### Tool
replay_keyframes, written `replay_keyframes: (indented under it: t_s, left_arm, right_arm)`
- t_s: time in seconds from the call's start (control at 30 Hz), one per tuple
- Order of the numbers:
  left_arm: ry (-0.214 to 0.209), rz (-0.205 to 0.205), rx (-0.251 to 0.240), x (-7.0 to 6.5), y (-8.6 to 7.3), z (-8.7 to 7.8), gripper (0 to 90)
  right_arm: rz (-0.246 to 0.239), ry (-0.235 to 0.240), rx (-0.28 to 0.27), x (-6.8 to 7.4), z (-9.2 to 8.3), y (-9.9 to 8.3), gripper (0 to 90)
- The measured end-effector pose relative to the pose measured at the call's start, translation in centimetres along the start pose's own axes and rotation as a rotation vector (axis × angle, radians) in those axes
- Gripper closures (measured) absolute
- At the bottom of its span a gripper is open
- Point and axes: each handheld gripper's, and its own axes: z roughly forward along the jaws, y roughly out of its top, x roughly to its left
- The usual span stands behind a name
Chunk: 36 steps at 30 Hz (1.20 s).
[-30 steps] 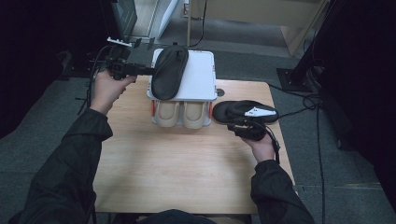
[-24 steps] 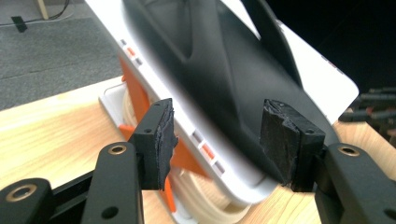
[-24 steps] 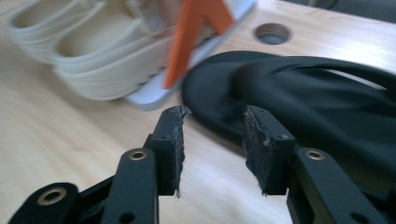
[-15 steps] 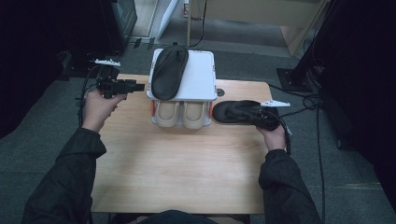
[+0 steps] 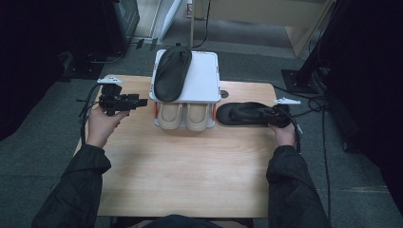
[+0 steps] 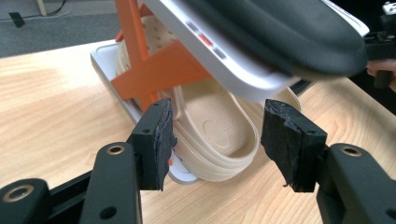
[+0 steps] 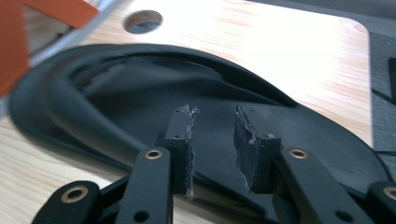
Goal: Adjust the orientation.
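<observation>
One black slipper (image 5: 242,114): flat on the tabletop (image 5: 190,171) near the far right corner, just right of the shoe rack (image 5: 204,80).
Long axis: runs along the far edge, strap end toward the rack, heel toward the right edge.
Right gripper (image 5: 278,116): at the heel end and pointing along the slipper. Its jaws have just been closing to a narrow gap, and the insole shows through that gap with nothing visibly pinched.
Nearer hand: the right one by far, so any push or lift toward the rack likely falls to it.
Left gripper (image 5: 142,101): left of the rack, jaws wide, aimed at the beige slippers (image 5: 185,116) on the lower shelf without touching them.
Top shelf: the second black slipper (image 5: 172,71) lies there, long axis front to back.
</observation>
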Motion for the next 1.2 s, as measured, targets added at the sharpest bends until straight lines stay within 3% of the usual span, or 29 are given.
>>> replay_keyframes:
  t_s: [0.07, 0.2, 0.3, 0.5, 0.83, 1.2]
  left_arm:
    - [-0.001, -0.006, -0.006, 0.0, -0.6, 0.2, 43.9]
    - [0.005, -0.009, 0.005, 0.2, -1.5, 0.7, 43.9]
    - [-0.002, -0.012, 0.004, 0.4, -2.0, 0.9, 43.8]
    - [-0.004, -0.012, -0.016, 0.6, -2.3, 0.9, 43.8]
    - [-0.008, -0.002, 0.0, 0.8, -2.5, 1.5, 43.3]
    - [-0.003, -0.002, -0.007, 1.6, -2.5, 1.7, 43.9]
  right_arm:
    - [-0.008, -0.014, 0.02, -0.2, 0.3, -0.2, 67.4]
    - [0.015, -0.001, 0.024, -0.4, 0.5, -0.3, 68.6]
    - [0.005, 0.002, 0.041, -0.3, 0.3, -0.4, 68.8]
    - [-0.011, 0.011, 0.062, 0.0, -0.2, -0.7, 68.2]
    - [-0.009, 0.057, 0.054, 0.4, -1.3, -1.1, 66.7]
    - [-0.053, 0.119, 0.075, 2.7, -2.2, -1.7, 66.1]
